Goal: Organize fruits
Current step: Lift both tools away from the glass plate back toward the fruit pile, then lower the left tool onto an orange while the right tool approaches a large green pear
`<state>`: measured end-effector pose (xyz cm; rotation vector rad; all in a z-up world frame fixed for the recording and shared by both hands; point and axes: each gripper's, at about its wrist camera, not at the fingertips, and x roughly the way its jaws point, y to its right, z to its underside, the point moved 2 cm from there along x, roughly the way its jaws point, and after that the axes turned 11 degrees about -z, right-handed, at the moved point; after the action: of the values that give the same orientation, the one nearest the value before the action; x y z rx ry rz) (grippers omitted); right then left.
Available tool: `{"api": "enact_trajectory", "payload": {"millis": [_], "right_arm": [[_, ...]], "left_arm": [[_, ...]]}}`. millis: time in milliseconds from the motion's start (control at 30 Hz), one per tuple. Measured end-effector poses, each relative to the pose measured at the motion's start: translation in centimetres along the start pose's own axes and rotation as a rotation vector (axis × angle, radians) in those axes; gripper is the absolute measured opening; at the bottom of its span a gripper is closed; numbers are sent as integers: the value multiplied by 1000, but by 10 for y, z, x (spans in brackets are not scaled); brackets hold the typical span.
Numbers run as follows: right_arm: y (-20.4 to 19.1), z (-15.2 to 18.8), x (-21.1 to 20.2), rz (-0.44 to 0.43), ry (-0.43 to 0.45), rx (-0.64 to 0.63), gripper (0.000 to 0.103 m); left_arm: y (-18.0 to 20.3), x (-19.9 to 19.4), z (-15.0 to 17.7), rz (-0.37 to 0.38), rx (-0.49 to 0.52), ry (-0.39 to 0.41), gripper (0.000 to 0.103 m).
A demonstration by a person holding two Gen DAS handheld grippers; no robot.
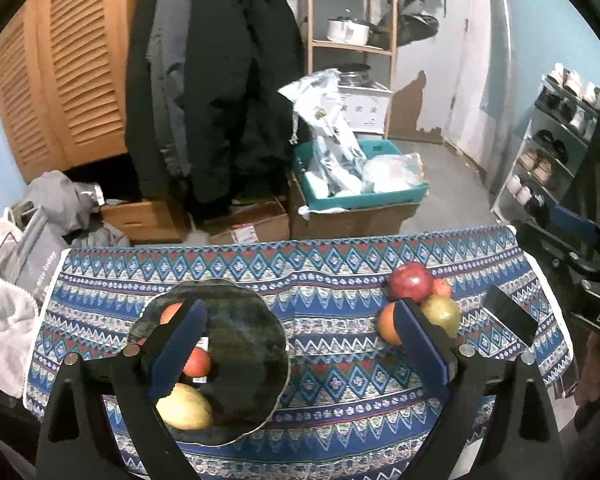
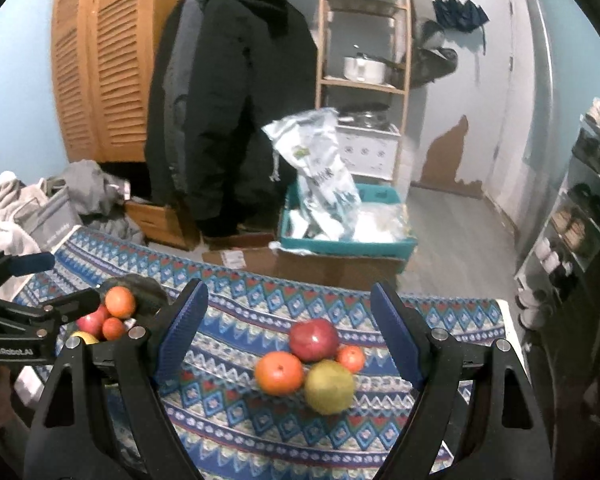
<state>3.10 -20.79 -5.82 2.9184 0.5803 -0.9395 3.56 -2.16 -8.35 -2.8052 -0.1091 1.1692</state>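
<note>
Four fruits bunched on the cloth-covered surface (image 2: 236,432), touching: red apple (image 2: 314,339), orange (image 2: 279,373), pear (image 2: 329,386), small tangerine (image 2: 351,358). Likely the unsorted lot, kept close for picking. Right hand-held gripper (image 2: 290,332) spread wide, empty, the cluster between its fingers. Dark plate (image 1: 240,344) well apart to the left, already holding fruit, so likely the collecting spot. Left hand-held gripper (image 1: 300,344) also wide open, empty, over the plate's edge.

Left wrist view shows the plate's scalloped rim and a black phone (image 1: 510,314) beside the cluster. Right wrist view shows all four loose fruits unobstructed.
</note>
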Motion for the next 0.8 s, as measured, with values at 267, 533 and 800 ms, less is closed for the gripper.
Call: {"api": "enact_trajectory", "payload": {"millis": [267, 533, 800], "right_arm": [[27, 15, 0, 31, -39, 35, 82], [46, 29, 13, 51, -88, 56, 82], [69, 57, 41, 15, -191, 118, 82]], "left_arm": [[26, 9, 2, 13, 52, -11, 96], [45, 34, 6, 47, 79, -76, 96], [64, 67, 14, 48, 102, -123, 96]]}}
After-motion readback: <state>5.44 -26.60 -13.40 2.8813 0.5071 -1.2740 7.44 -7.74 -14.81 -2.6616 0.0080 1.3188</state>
